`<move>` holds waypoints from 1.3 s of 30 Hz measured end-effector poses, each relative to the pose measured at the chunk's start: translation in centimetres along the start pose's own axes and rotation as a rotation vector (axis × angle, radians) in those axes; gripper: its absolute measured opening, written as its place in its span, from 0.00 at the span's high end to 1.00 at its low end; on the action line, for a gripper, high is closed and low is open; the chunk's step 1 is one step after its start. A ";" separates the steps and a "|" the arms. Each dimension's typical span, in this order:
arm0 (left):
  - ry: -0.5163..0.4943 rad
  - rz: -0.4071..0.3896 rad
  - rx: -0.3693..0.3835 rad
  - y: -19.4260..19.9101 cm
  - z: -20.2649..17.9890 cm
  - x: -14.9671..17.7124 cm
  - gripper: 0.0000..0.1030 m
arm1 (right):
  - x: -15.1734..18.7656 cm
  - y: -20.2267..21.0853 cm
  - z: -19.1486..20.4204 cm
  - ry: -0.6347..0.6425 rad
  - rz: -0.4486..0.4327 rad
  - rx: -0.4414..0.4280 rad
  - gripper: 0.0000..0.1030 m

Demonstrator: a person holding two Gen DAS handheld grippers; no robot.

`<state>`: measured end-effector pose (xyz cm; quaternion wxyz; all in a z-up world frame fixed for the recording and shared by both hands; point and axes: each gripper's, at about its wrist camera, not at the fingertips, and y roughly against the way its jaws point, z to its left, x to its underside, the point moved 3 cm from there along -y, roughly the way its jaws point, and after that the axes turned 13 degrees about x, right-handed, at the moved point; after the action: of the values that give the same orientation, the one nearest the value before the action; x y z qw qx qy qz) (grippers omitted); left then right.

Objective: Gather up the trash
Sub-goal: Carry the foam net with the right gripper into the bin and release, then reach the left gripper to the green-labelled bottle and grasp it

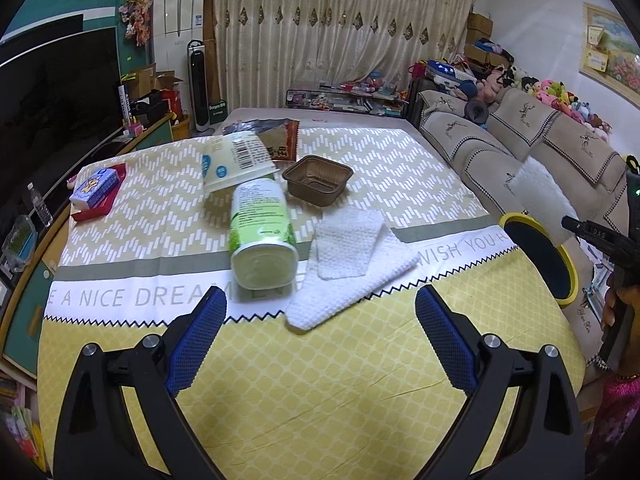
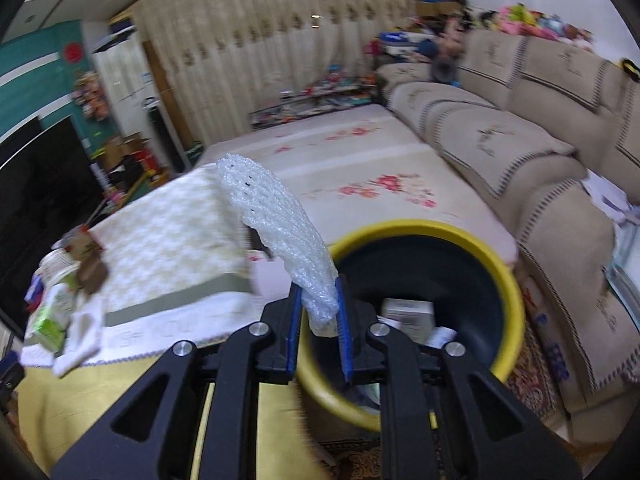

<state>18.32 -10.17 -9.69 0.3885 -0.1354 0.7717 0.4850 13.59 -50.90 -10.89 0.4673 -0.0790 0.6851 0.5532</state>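
White knobbly foam net [image 2: 280,236] — limp, translucent — pinched in right hand-held gripper [image 2: 320,312]; left [image 1: 320,308] agape.

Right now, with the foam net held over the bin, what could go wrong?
The right gripper pinches only the bottom end of the foam net; its long free part leans away from the yellow-rimmed bin, so it may drop outside. The open left gripper could nudge the lying green bottle, which might roll.

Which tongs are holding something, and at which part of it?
The right tongs pinch the white foam net sleeve at its lower end; the left tongs are open, holding nothing.
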 end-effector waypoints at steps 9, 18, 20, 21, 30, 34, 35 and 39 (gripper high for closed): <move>-0.016 0.020 0.002 -0.9 -0.9 -0.1 0.09 | 1.2 -4.4 -3.7 -0.035 0.062 0.112 0.77; -0.004 0.022 -0.007 -1.2 -0.3 0.0 0.09 | 1.9 -4.6 -3.6 -0.028 0.052 0.150 0.35; 0.003 0.021 -0.015 -1.3 0.1 0.1 0.09 | 2.0 -4.2 -3.4 -0.027 0.047 0.145 0.33; 0.007 0.021 -0.016 -1.2 0.2 0.1 0.09 | 2.1 -3.9 -3.3 -0.027 0.044 0.141 0.32; 0.035 0.038 -0.080 -2.2 2.1 0.4 0.09 | 2.1 -2.0 -2.5 -0.019 0.015 0.108 0.30; 0.080 0.050 -0.085 -3.2 3.5 0.1 0.09 | 2.1 -1.7 -2.0 -0.013 0.010 0.097 0.30; 0.087 0.052 -0.089 -3.5 3.8 -0.1 0.09 | 2.1 -1.6 -1.9 -0.010 0.010 0.094 0.30; 0.091 0.050 -0.111 -4.4 4.8 -1.1 0.09 | 2.2 -1.4 -1.6 -0.004 0.010 0.085 0.29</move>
<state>23.85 -8.45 -12.79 0.3328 -0.1594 0.7635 0.5300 12.37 -51.82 -13.53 0.4687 -0.0546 0.7077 0.5259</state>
